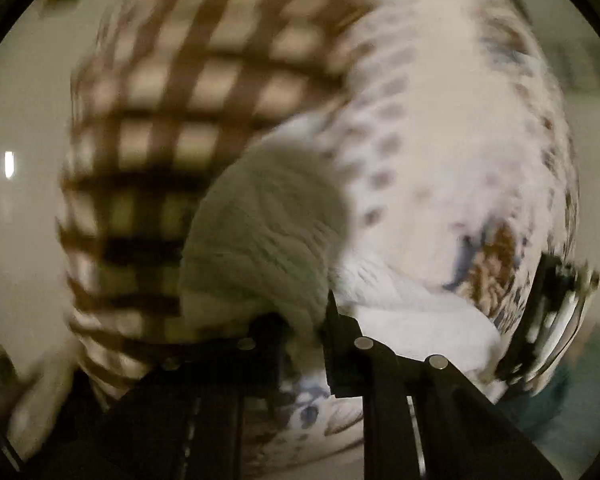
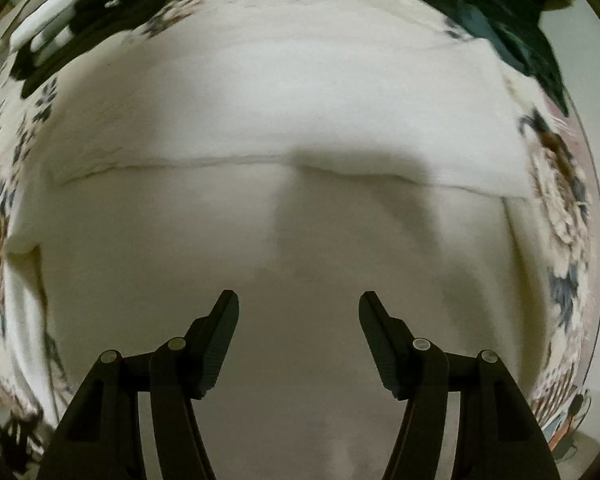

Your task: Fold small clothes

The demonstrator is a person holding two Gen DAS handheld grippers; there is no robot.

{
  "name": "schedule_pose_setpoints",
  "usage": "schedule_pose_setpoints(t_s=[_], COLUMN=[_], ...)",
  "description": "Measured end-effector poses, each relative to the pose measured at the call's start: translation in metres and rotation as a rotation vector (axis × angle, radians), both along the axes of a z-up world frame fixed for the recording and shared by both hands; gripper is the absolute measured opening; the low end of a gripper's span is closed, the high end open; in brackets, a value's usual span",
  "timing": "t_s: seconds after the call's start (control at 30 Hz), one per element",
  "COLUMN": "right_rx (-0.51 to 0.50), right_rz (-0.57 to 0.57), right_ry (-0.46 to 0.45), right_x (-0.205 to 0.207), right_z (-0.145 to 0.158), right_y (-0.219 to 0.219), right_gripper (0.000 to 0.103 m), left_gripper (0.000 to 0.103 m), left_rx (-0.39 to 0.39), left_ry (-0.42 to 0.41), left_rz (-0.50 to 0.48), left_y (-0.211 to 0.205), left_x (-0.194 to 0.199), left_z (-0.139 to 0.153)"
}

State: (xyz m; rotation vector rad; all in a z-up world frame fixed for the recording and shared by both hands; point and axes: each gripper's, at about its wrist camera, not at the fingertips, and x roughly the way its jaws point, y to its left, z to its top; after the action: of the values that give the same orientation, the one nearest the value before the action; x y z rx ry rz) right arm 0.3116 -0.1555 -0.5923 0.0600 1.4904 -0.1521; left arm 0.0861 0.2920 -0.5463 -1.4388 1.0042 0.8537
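In the left wrist view my left gripper (image 1: pixel 306 320) is shut on a fold of a white ribbed garment (image 1: pixel 260 240), bunched up between the fingers. The view is blurred by motion. My right gripper shows at the right edge (image 1: pixel 548 312). In the right wrist view my right gripper (image 2: pixel 298 308) is open and empty, just above the flat white garment (image 2: pixel 300 120), which has a horizontal fold line (image 2: pixel 260 160) across its middle. My left gripper, with white parts, shows blurred at the top left (image 2: pixel 60 28).
A flowered cloth (image 2: pixel 560 200) covers the surface under the garment; it also shows in the left view (image 1: pixel 420 120). A brown-and-cream checked cloth (image 1: pixel 160 120) lies at left. A dark green garment (image 2: pixel 500 8) lies at the far right.
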Motion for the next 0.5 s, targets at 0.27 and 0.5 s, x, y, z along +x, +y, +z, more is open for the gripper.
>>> schedule_pose_setpoints(t_s=[0.27,0.5], right_rx=[-0.031,0.036], right_rz=[-0.018,-0.069], right_ry=[-0.087,-0.097], right_x=[0.011,0.020], right_z=[0.004,0.009], right_y=[-0.034,-0.108], right_gripper=[0.096,0.096], left_gripper=[0.011,0.011], left_rx=[0.597,0.654], left_ry=[-0.038,-0.303], left_rz=[-0.485,-0.821], left_y=[-0.041,-0.187], left_x=[0.091,0.236], left_z=[0.131,0.172])
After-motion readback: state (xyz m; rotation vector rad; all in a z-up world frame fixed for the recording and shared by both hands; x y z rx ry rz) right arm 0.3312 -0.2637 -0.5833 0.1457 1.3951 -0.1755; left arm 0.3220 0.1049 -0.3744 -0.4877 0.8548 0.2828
